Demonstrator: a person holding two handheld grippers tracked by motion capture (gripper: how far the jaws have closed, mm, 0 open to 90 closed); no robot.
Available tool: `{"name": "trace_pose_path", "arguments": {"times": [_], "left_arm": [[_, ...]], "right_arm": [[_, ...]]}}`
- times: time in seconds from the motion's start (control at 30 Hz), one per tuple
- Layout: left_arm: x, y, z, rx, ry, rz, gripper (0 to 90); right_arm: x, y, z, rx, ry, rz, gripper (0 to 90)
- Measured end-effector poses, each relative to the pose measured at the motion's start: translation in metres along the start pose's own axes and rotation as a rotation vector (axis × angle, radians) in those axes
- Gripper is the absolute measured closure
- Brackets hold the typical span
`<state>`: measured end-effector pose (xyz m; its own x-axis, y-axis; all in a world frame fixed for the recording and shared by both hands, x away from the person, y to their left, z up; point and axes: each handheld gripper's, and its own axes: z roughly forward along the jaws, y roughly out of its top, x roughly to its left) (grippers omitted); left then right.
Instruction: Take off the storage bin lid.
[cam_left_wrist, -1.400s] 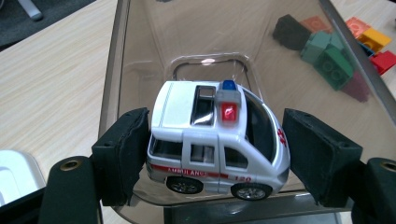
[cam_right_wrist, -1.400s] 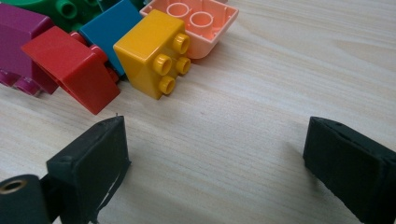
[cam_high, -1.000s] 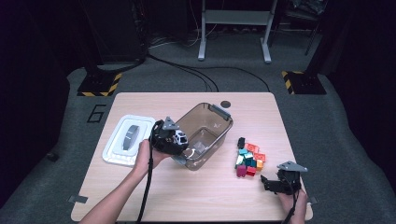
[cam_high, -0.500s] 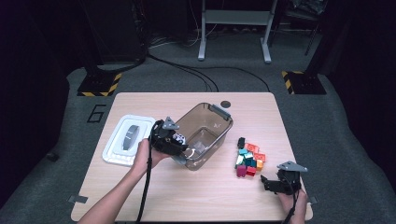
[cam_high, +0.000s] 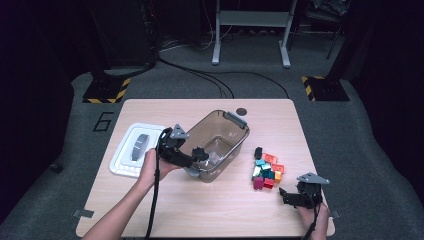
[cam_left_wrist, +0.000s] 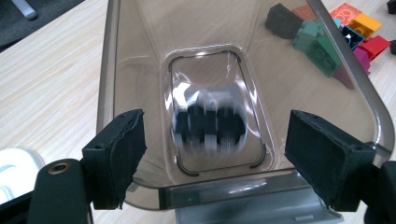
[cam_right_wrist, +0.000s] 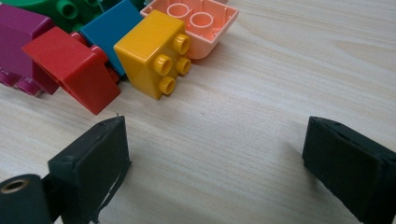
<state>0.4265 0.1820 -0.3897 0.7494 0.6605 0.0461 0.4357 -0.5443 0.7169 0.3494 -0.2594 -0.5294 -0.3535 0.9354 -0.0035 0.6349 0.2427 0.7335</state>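
Left gripper (cam_left_wrist: 212, 154), jaws just widening, straddles smoky plastic bin's (cam_high: 235, 131) stiff, slick, light near rim (cam_left_wrist: 243, 189), unpinched; grip latch edge. Right gripper (cam_right_wrist: 219, 158) open beside bricks (cam_right_wrist: 152, 51).

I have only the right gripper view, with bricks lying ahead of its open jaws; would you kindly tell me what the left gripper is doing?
Observer: The left gripper is at the near rim of a clear bin. Its jaws have just been opening, and the rim sits between them, untouched by the pads.
Operator: Thank you. Is anything inside the bin?
Observer: No bricks; the left gripper view shows its bottom bare.
Operator: And where is its lid?
Observer: A white lid lies flat on the table, left of the bin.
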Motion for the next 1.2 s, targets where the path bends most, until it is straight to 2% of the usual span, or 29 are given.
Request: {"name": "trace_pose_path", "arguments": {"times": [0.27, 0.43, 0.67, 0.93, 1.2], "left_arm": [[0.003, -0.008, -0.016, -0.036, 0.017, -0.017, 15.1], [0.007, -0.02, -0.028, -0.062, 0.03, -0.039, 14.2], [0.014, -0.041, -0.041, -0.062, 0.053, -0.063, 12.3], [0.021, -0.067, -0.045, -0.062, 0.083, -0.095, 11.7], [0.026, -0.096, -0.037, -0.039, 0.104, -0.131, 12.0]], "right_arm": [[0.0, 0.0, 0.0, 0.0, 0.0, 0.0, 6.3], [0.0, 0.0, 0.0, 0.0, 0.0, 0.001, 6.3], [0.0, 0.0, 0.0, 0.0, -0.001, 0.001, 6.3], [0.0, 0.0, 0.0, 0.0, -0.001, 0.0, 6.3], [0.0, 0.0, 0.0, -0.001, -0.001, 0.001, 6.3]]}}
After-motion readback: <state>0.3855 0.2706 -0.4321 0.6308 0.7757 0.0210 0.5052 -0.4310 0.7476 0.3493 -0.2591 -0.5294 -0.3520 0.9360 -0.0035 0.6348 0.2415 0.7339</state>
